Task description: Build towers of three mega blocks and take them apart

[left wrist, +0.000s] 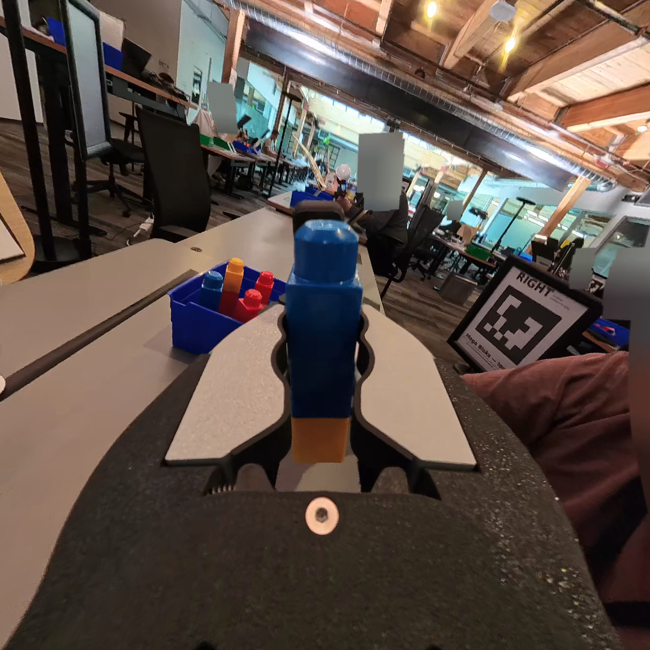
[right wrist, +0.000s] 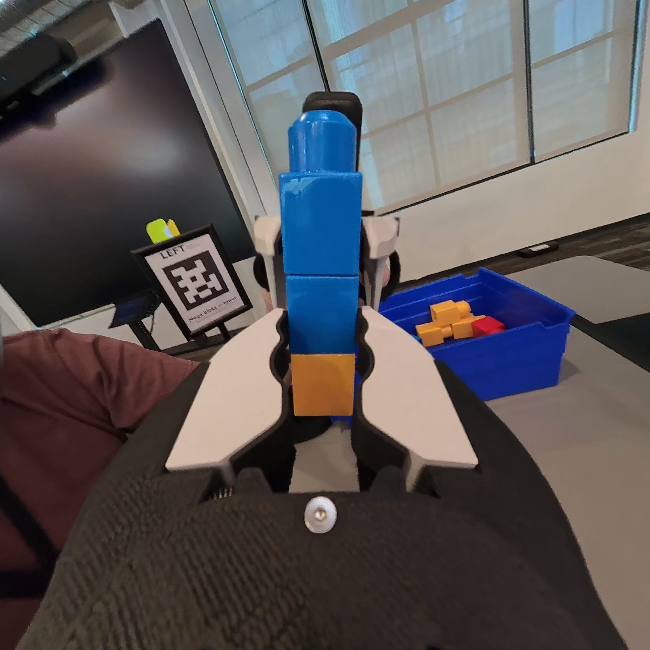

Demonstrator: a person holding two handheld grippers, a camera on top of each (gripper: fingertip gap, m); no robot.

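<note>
Both claws, left (left wrist: 322, 337) and right (right wrist: 322, 337), clamp one tower (right wrist: 320, 267); pull straight toward twelve o'clock, without twisting.

1. A tower (right wrist: 320, 281) of three stacked blocks stands upright between the two grippers, above the table (left wrist: 88, 351).
2. The right gripper (right wrist: 320, 337) clamps the tower's lower part from one side; the left gripper (right wrist: 325, 246) clamps it higher up from the opposite side.
3. In the left wrist view, a bin (left wrist: 190, 327) sits on the table behind and left of the tower, with upright blocks (left wrist: 235, 288) in it.
4. In the right wrist view, a second bin (right wrist: 520, 355) sits on the table to the right, with loose blocks (right wrist: 453, 323) piled inside.
5. A framed sign (right wrist: 197, 278) stands left of the tower, behind a person's sleeve (right wrist: 70, 387).
6. Another framed sign (left wrist: 520, 316) stands at the right in the left wrist view.
</note>
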